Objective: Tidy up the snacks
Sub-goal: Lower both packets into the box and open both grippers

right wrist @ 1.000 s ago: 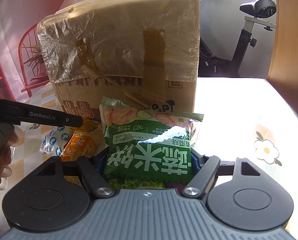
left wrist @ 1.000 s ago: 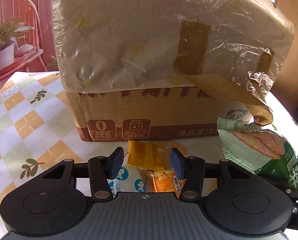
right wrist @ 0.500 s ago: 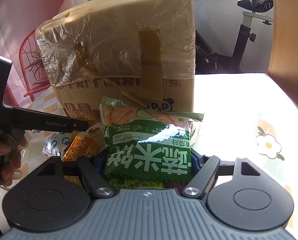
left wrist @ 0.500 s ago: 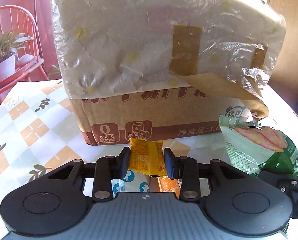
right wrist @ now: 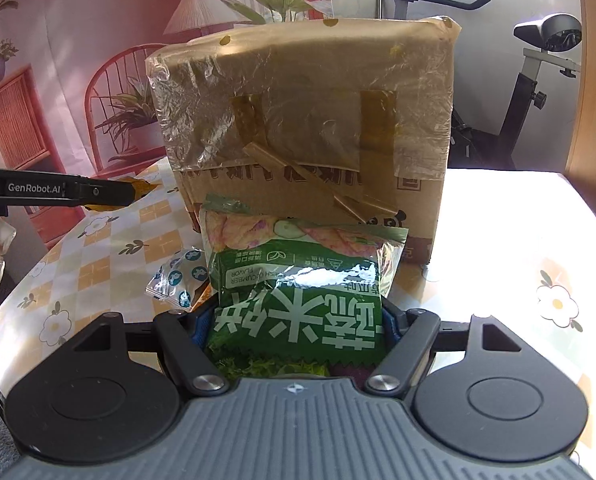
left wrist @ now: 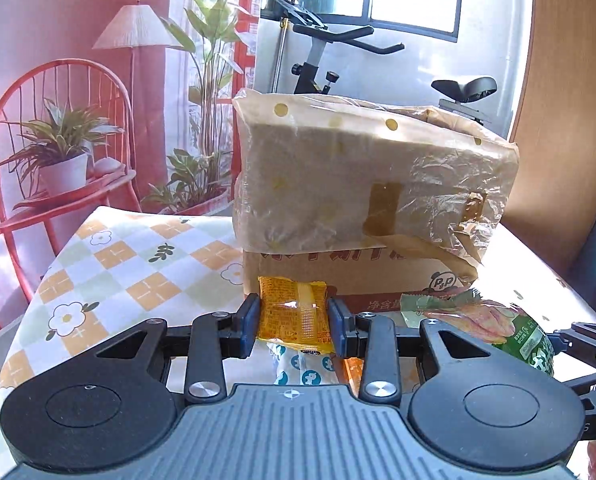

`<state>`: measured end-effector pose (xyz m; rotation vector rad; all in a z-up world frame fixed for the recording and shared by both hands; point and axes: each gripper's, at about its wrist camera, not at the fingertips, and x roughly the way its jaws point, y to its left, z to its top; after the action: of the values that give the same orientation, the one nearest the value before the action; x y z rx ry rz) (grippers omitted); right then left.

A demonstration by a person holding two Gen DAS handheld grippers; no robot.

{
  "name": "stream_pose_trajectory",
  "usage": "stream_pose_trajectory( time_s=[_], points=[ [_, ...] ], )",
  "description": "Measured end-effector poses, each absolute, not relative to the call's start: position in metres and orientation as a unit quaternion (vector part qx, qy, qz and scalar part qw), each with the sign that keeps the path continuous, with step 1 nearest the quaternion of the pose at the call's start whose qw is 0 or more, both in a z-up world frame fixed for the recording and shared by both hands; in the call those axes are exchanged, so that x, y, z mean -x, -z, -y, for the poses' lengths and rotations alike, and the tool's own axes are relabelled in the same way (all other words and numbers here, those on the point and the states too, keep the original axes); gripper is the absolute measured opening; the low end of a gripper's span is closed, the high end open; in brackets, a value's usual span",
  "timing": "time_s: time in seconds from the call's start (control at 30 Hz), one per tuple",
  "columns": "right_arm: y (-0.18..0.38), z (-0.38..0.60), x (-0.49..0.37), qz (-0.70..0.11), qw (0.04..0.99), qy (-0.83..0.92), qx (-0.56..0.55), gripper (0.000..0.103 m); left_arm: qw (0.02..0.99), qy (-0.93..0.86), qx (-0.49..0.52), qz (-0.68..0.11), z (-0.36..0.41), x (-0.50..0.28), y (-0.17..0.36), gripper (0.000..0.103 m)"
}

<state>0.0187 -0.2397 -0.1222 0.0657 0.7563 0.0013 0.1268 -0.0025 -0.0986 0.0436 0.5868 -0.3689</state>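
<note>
My left gripper is shut on a small orange snack packet, held clear above the table in front of the cardboard box. That box is tall, wrapped in plastic film and brown tape. My right gripper is shut on a green rice-cracker bag, whose top points toward the box. The green bag also shows at the right of the left wrist view. The left gripper's finger with the orange packet's tip reaches in from the left of the right wrist view.
A white packet with blue dots and another orange packet lie on the flowered checked tablecloth near the box. Behind the table stand a red chair with a potted plant and an exercise bike. A wooden panel rises at right.
The left gripper closed on the orange packet and lifted it off the table, pulling back so the box top shows. The right gripper rose slightly, still holding the green bag.
</note>
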Motion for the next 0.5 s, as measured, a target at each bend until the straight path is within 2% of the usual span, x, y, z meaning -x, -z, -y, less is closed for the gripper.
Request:
stream_pose_trajectory(
  time_s=[0.13,0.5],
  points=[
    [0.108,0.224,-0.014,-0.351,0.936,-0.029,-0.027,0.075,0.949,0.176,-0.014,-0.261,-0.005,-0.116,0.081,0.038],
    [0.015,0.224,-0.017,-0.232,0.971,-0.054,-0.031,0.075,0.966,0.191,0.014,-0.173,0.007,-0.122,0.021,0.038]
  ],
)
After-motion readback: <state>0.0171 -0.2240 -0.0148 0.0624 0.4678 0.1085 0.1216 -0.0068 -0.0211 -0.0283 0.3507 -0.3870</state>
